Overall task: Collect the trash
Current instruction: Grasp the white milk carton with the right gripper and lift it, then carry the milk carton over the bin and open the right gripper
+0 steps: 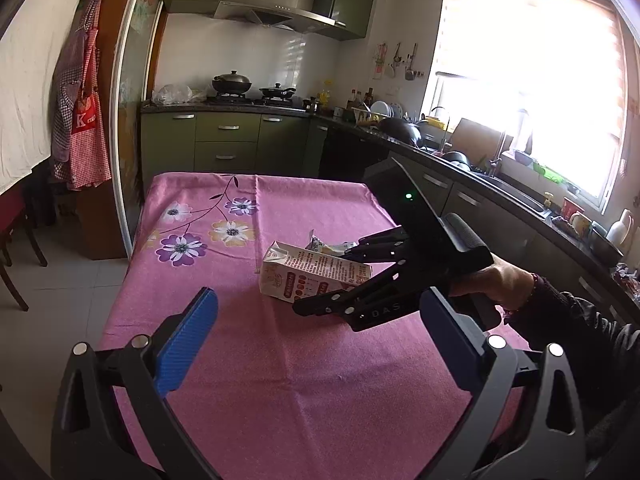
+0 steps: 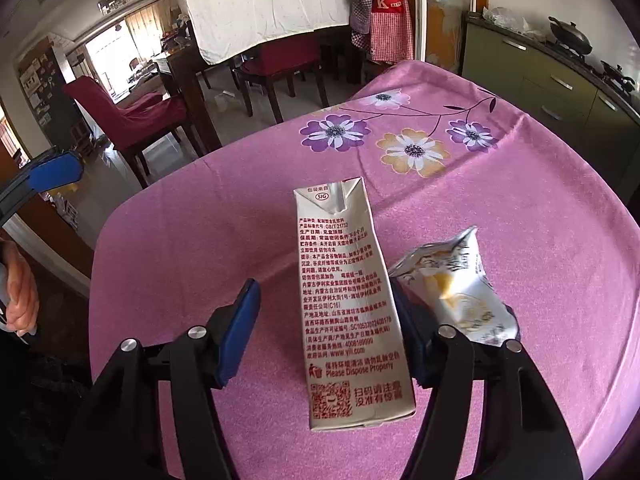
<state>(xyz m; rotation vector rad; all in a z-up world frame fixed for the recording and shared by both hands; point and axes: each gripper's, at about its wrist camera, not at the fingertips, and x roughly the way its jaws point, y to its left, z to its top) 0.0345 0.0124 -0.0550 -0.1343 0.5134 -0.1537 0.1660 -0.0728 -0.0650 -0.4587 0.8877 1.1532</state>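
Left gripper [image 1: 316,336], nearest the left wrist camera: blue pads spread wide, nothing between them, poised over the near part of the pink flowered tablecloth [image 1: 240,380]. Milk carton [image 2: 348,304], lying flat at mid-table with red print uppermost: it sits between the blue pads of the right gripper [image 2: 324,332], whose left pad stands clear of it while the right pad is against or just beside its edge, so no firm grip shows. Crumpled snack wrapper [image 2: 460,292], just right of the carton beside the right finger.
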